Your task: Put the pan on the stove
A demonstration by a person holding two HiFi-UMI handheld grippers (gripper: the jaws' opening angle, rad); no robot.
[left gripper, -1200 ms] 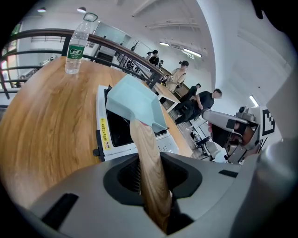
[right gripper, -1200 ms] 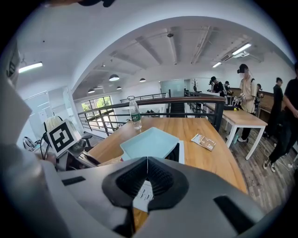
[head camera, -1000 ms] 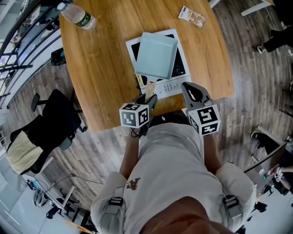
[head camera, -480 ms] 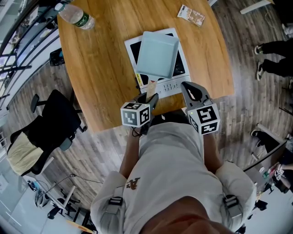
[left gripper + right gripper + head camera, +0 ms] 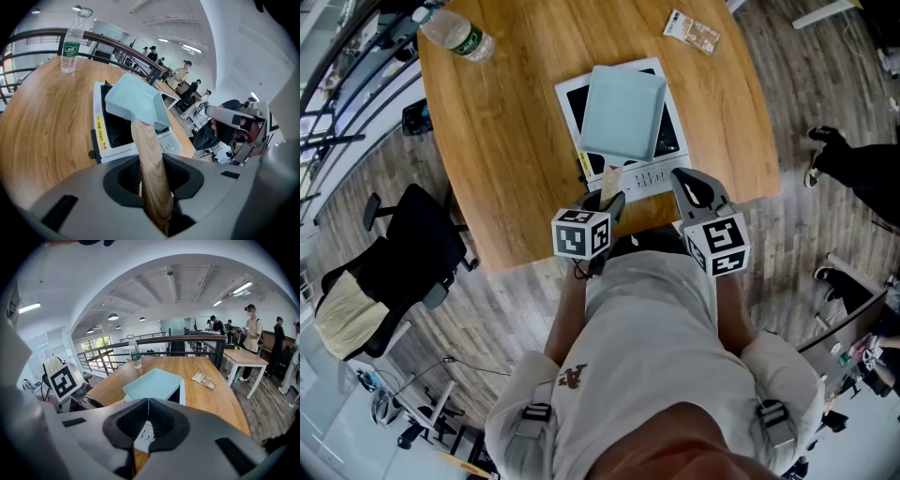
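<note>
Jaws of the left gripper point(image 5: 606, 201) clamped on the wooden handle point(image 5: 149, 159) of the pale blue square pan point(image 5: 623, 112), near the table edge. Pan already sitting on the stove point(image 5: 649, 176), mid wooden table point(image 5: 506, 141). Right gripper point(image 5: 687, 186) just right, pinched shut, nothing in it. Water bottle point(image 5: 457, 33) far left, packet point(image 5: 692, 33) far right.

Pale grey T-shirt point(image 5: 652, 319), small brown chest print point(image 5: 572, 377), buckled grey shoulder straps point(image 5: 535, 413); grey left gripper point(image 5: 607, 200) and right gripper point(image 5: 688, 184) bear black-and-white marker cubes point(image 5: 581, 234).
</note>
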